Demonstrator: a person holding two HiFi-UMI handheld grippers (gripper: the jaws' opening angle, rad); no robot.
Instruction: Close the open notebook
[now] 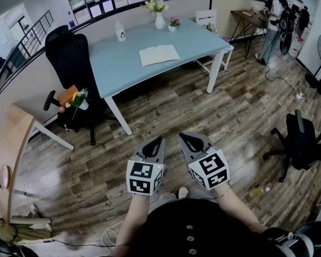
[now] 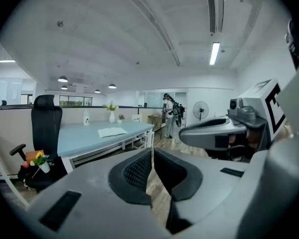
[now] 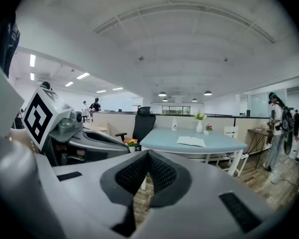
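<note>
Lying far off, the notebook [image 1: 159, 54] is unreadably small; left gripper [image 1: 159, 140], right gripper [image 1: 182, 137] each clenched empty.

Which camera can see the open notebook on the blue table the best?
The head view. It looks down on the notebook, so both open pages show on the blue table. The left gripper view and the right gripper view see it from low and far off, as a thin pale sliver, nearly edge-on.
</note>
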